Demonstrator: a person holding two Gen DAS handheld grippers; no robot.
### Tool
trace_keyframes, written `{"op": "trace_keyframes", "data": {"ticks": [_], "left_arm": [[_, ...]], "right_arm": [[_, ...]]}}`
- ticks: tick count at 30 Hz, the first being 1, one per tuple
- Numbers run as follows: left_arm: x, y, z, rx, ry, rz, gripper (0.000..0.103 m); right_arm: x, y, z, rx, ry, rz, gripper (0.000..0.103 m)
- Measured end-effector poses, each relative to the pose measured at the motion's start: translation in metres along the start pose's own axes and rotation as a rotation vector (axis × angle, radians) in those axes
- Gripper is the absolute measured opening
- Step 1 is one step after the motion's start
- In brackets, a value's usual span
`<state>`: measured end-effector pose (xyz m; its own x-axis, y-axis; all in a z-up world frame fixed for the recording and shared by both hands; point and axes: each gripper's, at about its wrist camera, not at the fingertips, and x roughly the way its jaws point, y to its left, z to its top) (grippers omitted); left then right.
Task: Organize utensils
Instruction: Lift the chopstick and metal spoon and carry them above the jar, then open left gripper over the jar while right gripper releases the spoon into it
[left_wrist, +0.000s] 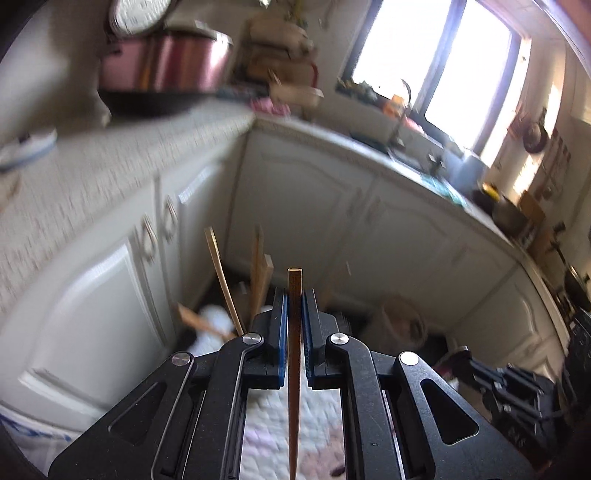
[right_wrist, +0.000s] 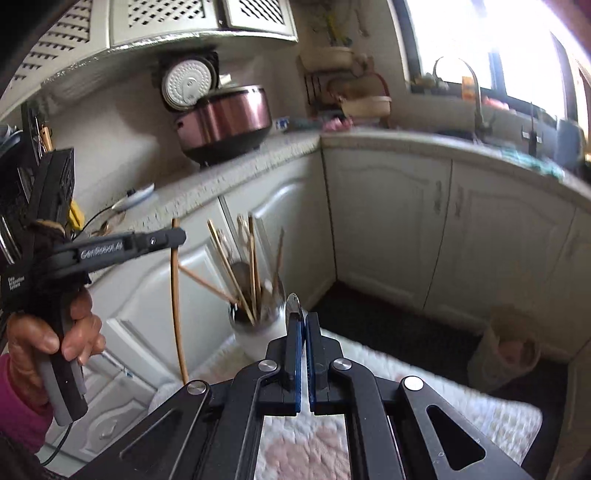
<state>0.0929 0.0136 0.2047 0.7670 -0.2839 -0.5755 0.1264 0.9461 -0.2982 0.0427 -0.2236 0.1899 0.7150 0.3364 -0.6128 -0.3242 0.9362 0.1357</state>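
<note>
— Left wrist view first: what does the left gripper (left_wrist: 294, 295) have?
— Its blue pads are clamped on a brown wooden chopstick (left_wrist: 294, 354), square-ended, running straight up between them and poking out past the tips. Behind it, blurred, more chopsticks (left_wrist: 222, 273) lean at angles over something white. White cabinet doors (left_wrist: 306, 206) fill the corner; a pink rice cooker (left_wrist: 166, 66) sits on the speckled surface (left_wrist: 110, 155). The other gripper shows dark at the lower right.
— And the right wrist view?
— There the white holder (right_wrist: 255, 332) is plain: a cup on a quilted mat (right_wrist: 406, 376), crowded with upright and slanting chopsticks and a spoon. The right gripper (right_wrist: 303, 319) is closed on a thin metal utensil (right_wrist: 294, 301), only its rounded end showing above the pads; what kind, I cannot tell. At left, a hand (right_wrist: 70, 332) grips the left tool, its long chopstick hanging down, well apart from the holder.
</note>
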Motion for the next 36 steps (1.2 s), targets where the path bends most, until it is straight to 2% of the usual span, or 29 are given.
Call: {"op": "trace_keyframes", "data": {"ticks": [5, 11, 18, 22, 27, 33, 36], "left_arm": [[0.011, 0.009, 0.038, -0.009, -0.109, 0.082, 0.006], [0.03, 0.028, 0.072, -0.063, -0.189, 0.13, 0.006], [0.052, 0.035, 0.08, -0.05, -0.278, 0.203, 0.006], [0.068, 0.036, 0.068, -0.021, -0.272, 0.227, 0.006], [0.086, 0.041, 0.044, -0.006, -0.205, 0.224, 0.006], [0.098, 0.044, 0.019, -0.006, -0.12, 0.222, 0.006], [0.097, 0.044, 0.009, -0.005, -0.104, 0.219, 0.006]], "right_arm": [[0.016, 0.014, 0.032, -0.023, -0.04, -0.023, 0.002], [0.043, 0.033, 0.064, -0.073, -0.076, -0.06, 0.002], [0.082, 0.047, 0.08, -0.113, -0.091, -0.099, 0.002], [0.107, 0.056, 0.072, -0.156, -0.067, -0.124, 0.002], [0.133, 0.059, 0.051, -0.164, 0.011, -0.098, 0.002], [0.148, 0.053, 0.03, -0.126, 0.088, -0.069, 0.003], [0.147, 0.051, 0.025, -0.111, 0.113, -0.045, 0.004]]}}
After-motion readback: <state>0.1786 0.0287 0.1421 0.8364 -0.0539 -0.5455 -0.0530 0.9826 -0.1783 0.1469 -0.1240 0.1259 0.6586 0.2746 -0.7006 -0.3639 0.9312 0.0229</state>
